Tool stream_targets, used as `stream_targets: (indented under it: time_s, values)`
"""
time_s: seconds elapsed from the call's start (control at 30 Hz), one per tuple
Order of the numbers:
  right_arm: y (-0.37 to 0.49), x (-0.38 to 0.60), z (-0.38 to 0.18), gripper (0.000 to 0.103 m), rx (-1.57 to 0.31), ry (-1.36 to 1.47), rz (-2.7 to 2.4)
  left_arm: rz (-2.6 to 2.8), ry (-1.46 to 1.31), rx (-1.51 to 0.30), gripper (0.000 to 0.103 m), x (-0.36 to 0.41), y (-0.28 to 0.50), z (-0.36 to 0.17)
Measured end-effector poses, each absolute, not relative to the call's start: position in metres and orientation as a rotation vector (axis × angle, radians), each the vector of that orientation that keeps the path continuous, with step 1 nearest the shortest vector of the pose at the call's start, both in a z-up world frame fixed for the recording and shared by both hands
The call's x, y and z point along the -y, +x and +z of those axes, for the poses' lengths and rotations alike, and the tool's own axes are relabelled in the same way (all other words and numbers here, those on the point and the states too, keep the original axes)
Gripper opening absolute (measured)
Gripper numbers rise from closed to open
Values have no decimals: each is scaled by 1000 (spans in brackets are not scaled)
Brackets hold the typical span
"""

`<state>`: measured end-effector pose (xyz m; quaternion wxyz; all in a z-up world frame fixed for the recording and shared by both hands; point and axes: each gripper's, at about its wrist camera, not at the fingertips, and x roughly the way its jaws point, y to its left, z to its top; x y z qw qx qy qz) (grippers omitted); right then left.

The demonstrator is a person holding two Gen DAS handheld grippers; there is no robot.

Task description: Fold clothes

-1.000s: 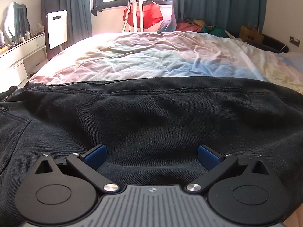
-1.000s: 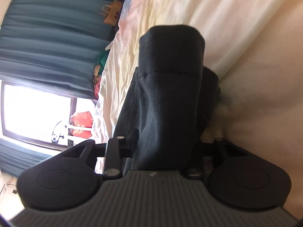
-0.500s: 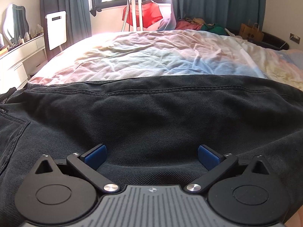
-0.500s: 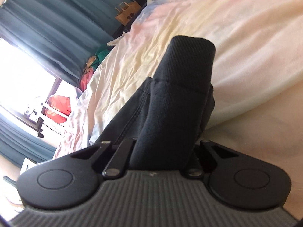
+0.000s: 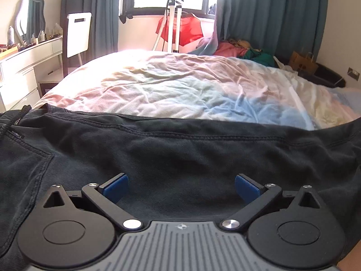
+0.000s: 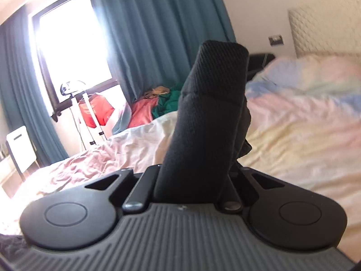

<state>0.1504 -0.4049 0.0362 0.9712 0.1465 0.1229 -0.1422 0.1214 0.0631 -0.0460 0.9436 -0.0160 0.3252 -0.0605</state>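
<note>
A black garment (image 5: 180,149) with a pocket seam and a drawstring lies across the near edge of the bed (image 5: 180,90). My left gripper (image 5: 180,177) hovers just over it, blue pads (image 5: 115,186) wide apart and open, with only flat cloth beneath. In the right wrist view my right gripper (image 6: 191,171) is raised above the bed and shut on the garment's ribbed cuff (image 6: 216,72), which sticks up and forward out of the jaws. The cloth hides the fingertips. The garment's right end (image 5: 347,135) rises off the bed.
The bed has a rumpled pastel duvet. A pile of red and green clothes (image 5: 243,49) lies at its far side. A white stand with a red garment (image 5: 178,29) is by the window. A dresser (image 5: 24,61) and a white chair (image 5: 79,33) stand left, a paper bag (image 5: 303,62) right.
The right gripper closed on the cuff, then rose and rolled upright, lifting it off the bed. The left gripper rose slightly, and the garment's right end lifted.
</note>
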Motion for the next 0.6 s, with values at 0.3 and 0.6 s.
stream_targets:
  time_s: [0.3, 0.6]
  values:
    - [157, 224, 96, 12, -118, -164, -26, 11, -41, -467, 100, -140, 95, 11]
    - [144, 42, -35, 12, -305, -482, 288, 43, -344, -404, 102, -219, 81, 31]
